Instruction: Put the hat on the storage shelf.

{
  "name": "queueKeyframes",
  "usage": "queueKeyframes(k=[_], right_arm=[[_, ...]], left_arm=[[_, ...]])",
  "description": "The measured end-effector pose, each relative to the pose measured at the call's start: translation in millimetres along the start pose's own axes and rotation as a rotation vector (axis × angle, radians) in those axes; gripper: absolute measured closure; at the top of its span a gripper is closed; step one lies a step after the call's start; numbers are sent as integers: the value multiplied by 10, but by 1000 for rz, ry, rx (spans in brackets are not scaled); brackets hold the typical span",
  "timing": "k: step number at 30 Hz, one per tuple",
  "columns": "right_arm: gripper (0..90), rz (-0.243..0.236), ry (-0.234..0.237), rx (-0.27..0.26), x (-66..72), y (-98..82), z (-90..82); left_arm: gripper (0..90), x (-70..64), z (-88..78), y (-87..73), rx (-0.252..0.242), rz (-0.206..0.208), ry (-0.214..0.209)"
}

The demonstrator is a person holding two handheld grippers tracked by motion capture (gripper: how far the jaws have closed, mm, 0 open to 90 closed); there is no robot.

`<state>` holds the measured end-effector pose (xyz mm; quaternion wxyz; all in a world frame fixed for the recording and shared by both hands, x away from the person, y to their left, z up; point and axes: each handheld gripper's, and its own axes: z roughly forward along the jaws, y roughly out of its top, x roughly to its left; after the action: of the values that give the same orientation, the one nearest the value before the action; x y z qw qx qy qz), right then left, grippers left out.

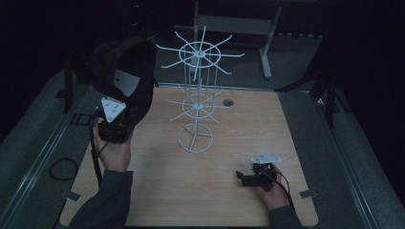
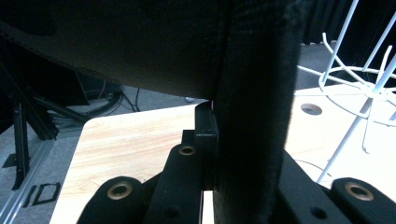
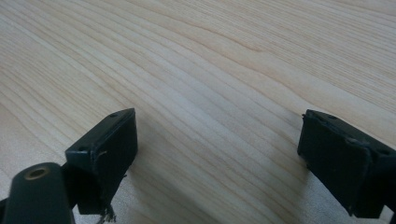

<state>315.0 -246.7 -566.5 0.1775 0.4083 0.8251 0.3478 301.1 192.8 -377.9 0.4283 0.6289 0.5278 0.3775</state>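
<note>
A black cap (image 1: 126,76) with a white label inside hangs in the air at the left, over the edge of the wooden table (image 1: 229,200). My left gripper (image 1: 117,125) is shut on the cap's lower edge. In the left gripper view the jaws of the left gripper (image 2: 219,135) pinch a thick band of the cap's black fabric (image 2: 140,46). A white wire rack (image 1: 199,53) with two rings of spokes stands at the table's middle, just right of the cap. My right gripper (image 1: 240,177) rests low at the front right, open, and the right gripper (image 3: 219,149) has bare wood between its jaws.
A round hole (image 1: 228,102) sits in the table behind the rack (image 2: 359,84). A cable loop (image 1: 63,168) lies on the grey floor at the left. Dark stands flank the table at both sides, and a grey desk frame (image 1: 267,52) is at the back.
</note>
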Motion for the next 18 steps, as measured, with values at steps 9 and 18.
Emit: queueKeyframes(k=[9, 18], right_arm=[[119, 0, 0, 0, 0, 0, 0], [119, 0, 0, 0, 0, 0, 0]], left_arm=[[867, -30, -11, 3, -9, 13, 15], [867, -102, -25, 6, -25, 36, 31]])
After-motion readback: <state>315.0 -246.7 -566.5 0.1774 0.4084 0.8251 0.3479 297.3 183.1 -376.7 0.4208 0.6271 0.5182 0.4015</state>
